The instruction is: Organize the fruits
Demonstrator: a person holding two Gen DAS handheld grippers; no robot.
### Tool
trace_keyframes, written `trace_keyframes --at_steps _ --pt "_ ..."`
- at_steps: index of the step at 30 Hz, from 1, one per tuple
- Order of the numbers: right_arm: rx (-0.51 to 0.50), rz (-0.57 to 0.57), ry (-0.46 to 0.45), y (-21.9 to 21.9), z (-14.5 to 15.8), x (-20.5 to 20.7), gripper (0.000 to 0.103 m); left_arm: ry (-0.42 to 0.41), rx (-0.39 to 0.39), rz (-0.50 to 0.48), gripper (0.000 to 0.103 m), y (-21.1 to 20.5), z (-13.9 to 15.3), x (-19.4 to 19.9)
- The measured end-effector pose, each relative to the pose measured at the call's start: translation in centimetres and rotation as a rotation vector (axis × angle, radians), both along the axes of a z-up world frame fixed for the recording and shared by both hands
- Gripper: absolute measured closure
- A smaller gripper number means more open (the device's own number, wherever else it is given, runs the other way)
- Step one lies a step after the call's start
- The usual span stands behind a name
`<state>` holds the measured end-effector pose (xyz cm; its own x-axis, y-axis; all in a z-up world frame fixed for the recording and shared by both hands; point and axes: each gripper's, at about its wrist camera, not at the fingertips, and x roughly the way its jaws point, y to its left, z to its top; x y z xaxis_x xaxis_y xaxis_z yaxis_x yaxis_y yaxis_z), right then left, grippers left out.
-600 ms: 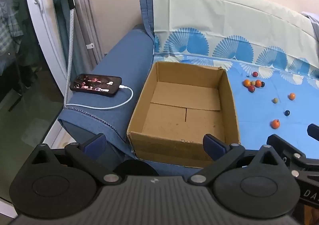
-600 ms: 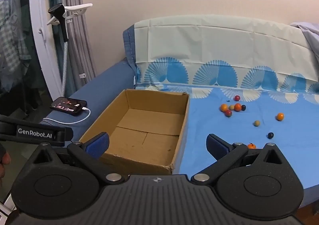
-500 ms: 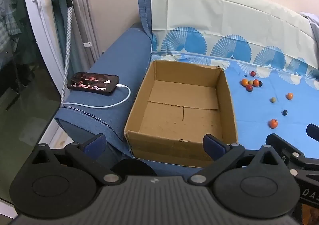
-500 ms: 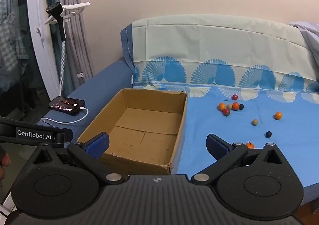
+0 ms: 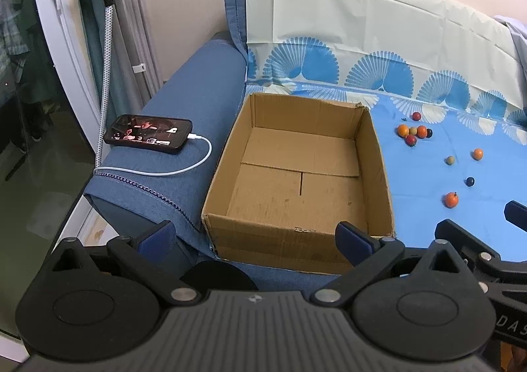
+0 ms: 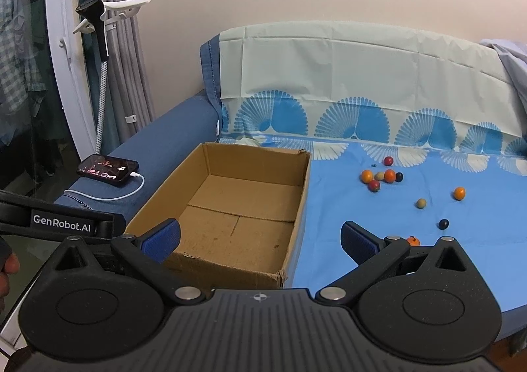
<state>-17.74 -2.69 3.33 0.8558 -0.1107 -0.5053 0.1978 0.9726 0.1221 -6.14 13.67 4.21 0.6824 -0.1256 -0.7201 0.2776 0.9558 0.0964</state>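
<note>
Both claws, left gripper [image 5: 253, 238] and right gripper [image 6: 260, 240], gape wide and empty at bottom centre. Just beyond sits the empty box [image 6: 298, 207]; fruits [image 6: 382, 176] lie scattered centre right on the sheet [image 6: 346, 223]. Nothing is sorted yet, likely; next, reach for the nearest orange [image 6: 413, 240].

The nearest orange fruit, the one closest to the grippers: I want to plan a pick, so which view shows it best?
The left wrist view: the nearest orange fruit lies fully in sight on the blue sheet, to the right of the cardboard box. In the right wrist view the same fruit is mostly hidden behind a finger of the open right gripper.
</note>
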Motion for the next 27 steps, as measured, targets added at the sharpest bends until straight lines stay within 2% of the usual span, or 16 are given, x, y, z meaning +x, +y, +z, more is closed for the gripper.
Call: trace_keyframes --at_steps 4,27 --pt "0.017 0.009 -0.019 -0.1 -0.2 0.1 0.0 0.006 0.007 0.0 0.0 -0.4 -0.4 0.0" --pt "0.067 0.009 0.015 -0.8 -1.4 0.8 0.0 0.032 0.043 0.001 0.0 -1.7 -1.9 0.4"
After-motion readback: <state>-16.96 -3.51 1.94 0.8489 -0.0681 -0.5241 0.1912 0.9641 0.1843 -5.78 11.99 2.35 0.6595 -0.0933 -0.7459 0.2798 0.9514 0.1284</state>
